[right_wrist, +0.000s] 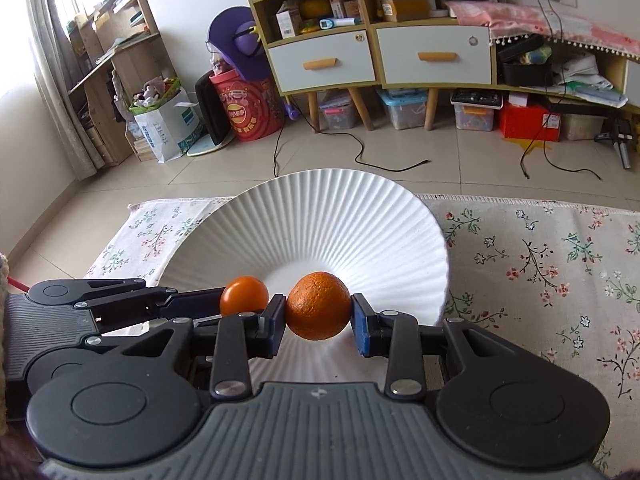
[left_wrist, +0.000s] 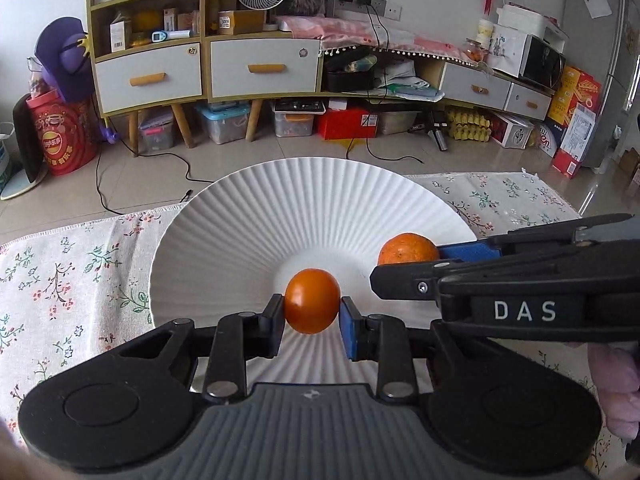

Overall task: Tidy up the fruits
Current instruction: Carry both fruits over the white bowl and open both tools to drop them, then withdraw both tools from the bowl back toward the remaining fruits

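The left gripper pinches a smooth fruit; the right gripper pinches an orange. Both hang over the plate, probably for release there.

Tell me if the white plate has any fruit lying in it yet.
Empty. The plate shows only bare ribbed surface; both fruits are clamped in the grippers above it.

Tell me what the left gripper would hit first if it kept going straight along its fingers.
Probably the white plate: the left gripper, shut on a smooth orange fruit, points down into its ribbed bowl.
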Demonstrator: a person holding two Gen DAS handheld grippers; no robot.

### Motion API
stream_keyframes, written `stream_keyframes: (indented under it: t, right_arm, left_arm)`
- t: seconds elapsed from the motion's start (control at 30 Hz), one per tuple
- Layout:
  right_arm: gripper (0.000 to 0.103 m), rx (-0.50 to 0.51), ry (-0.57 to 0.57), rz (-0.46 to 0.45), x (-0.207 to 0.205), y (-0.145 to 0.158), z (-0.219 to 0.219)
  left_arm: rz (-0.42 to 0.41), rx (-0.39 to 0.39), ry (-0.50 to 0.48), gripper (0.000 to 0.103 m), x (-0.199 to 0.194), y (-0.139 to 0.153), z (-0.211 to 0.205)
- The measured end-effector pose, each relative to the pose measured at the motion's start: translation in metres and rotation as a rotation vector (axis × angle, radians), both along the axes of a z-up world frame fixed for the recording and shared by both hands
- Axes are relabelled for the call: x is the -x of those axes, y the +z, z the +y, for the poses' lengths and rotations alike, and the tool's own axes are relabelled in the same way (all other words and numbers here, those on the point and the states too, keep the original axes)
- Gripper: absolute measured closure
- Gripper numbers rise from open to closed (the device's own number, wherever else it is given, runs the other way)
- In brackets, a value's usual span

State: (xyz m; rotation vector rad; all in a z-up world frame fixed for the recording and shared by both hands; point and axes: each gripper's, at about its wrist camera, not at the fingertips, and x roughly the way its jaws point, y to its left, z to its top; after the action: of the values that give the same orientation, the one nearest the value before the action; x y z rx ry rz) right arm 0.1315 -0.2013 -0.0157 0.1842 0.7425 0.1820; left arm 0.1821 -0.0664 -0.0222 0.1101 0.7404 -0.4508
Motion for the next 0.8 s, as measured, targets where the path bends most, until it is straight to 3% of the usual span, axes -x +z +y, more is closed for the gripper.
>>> stream_keyframes:
  t: [0.53, 0.67, 0.8]
  right_arm:
    - [0.070, -0.029, 0.030, 0.011, -0.007, 0.002, -0.001]
    - [0.056, -0.027, 0.028, 0.003, -0.003, 0.008, 0.000]
    - [0.053, -0.006, 0.021, 0.005, 0.003, 0.013, 0.002]
  left_arm:
    - [-0.003, -0.031, -0.025, 0.080, -0.004, -0.002, -0.005]
    - [-0.003, -0.059, -0.036, 0.063, -0.002, 0.000, -0.006]
    - [-0.009, -0.080, -0.034, 0.051, 0.004, 0.004, -0.004]
